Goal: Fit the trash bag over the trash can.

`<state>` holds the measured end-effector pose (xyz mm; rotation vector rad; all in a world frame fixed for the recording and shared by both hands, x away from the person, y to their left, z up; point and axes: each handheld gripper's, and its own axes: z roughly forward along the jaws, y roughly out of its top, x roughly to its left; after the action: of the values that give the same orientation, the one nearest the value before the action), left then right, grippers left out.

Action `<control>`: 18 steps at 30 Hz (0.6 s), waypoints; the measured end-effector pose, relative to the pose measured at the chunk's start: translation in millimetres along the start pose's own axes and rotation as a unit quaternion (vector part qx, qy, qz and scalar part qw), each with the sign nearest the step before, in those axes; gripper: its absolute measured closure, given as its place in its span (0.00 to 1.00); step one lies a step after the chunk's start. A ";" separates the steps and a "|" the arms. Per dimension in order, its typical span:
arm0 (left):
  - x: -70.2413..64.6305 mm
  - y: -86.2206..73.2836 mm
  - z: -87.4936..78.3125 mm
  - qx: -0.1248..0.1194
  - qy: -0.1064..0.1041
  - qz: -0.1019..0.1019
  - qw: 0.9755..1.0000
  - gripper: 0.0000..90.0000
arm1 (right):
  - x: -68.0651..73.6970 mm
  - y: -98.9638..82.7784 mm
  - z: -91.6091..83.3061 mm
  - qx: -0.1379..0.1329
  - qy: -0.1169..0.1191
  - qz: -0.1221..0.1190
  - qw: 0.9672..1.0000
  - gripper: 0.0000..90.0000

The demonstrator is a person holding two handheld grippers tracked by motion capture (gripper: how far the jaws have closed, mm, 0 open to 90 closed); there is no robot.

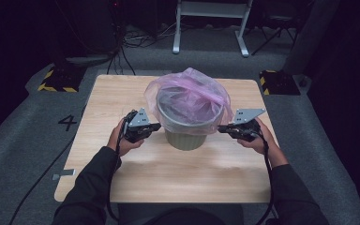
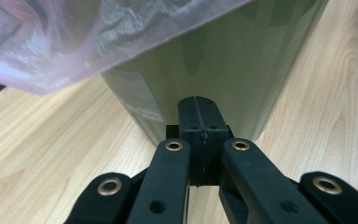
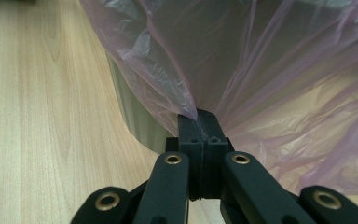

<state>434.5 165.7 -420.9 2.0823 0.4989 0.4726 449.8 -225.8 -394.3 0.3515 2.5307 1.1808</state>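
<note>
From the high view, draw the pink bag liner [image 1: 190, 96] down evenly on both sides of the grey-green bin [image 1: 186, 131] standing mid-table [image 1: 122, 178]; your left gripper [image 1: 155, 126] and right gripper [image 1: 221, 129] flank it.

In the left gripper view, your jaws are closed empty, just short of the bin wall [image 2: 223, 65], with the liner's hem [image 2: 51, 51] above.

In the right gripper view, your jaws pinch a fold of liner [image 3: 270, 79]; pull gently so it won't tear.

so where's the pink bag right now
In the high view the pink bag is draped over the bin at the table's centre, between both grippers.
</note>
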 end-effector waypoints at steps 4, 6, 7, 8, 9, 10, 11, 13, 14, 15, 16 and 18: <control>1.7 -2.3 -11.8 -0.041 0.025 -0.040 0.998 0.74 | 2.3 1.3 -8.6 -0.016 -0.003 0.000 1.000 0.74; 2.3 -3.9 -19.0 -0.054 0.037 -0.055 0.996 0.57 | 4.7 2.3 -18.5 -0.026 -0.004 -0.001 1.000 0.63; 1.0 -4.4 -22.5 -0.056 0.052 -0.060 0.995 0.49 | 5.4 2.5 -24.0 -0.031 -0.010 0.002 0.999 0.58; -0.5 -4.9 -26.4 -0.058 0.063 -0.061 0.994 0.41 | 6.0 2.3 -29.6 -0.035 -0.014 0.004 0.999 0.55; -3.2 -5.6 -30.2 -0.062 0.072 -0.058 0.994 0.35 | 6.9 2.0 -35.0 -0.040 -0.023 0.005 0.999 0.52; -6.0 -6.1 -34.4 -0.069 0.076 -0.054 0.993 0.30 | 8.0 2.0 -40.3 -0.046 -0.031 0.007 0.998 0.47; -8.7 -6.4 -38.1 -0.076 0.079 -0.049 0.993 0.26 | 9.2 2.3 -45.5 -0.053 -0.034 0.007 0.998 0.45; -13.3 -4.4 -43.4 -0.085 0.078 -0.038 0.993 0.23 | 11.1 5.9 -55.5 -0.067 -0.049 0.006 0.997 0.41; -15.4 -2.6 -44.1 -0.088 0.078 -0.033 0.993 0.22 | 11.8 9.3 -60.1 -0.074 -0.053 0.003 0.996 0.41; -17.1 -0.3 -43.8 -0.088 0.081 -0.028 0.992 0.21 | 11.8 13.8 -64.4 -0.078 -0.059 0.000 0.995 0.40; -18.6 2.2 -42.4 -0.089 0.084 -0.025 0.992 0.21 | 11.4 19.1 -68.0 -0.086 -0.068 -0.001 0.994 0.40; -21.0 7.7 -37.1 -0.082 0.092 -0.011 0.992 0.21 | 7.5 31.9 -71.5 -0.096 -0.075 -0.002 0.993 0.41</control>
<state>399.2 176.7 -398.4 1.8829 0.5704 0.6736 417.6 -252.8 -327.8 0.3727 2.2671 1.3321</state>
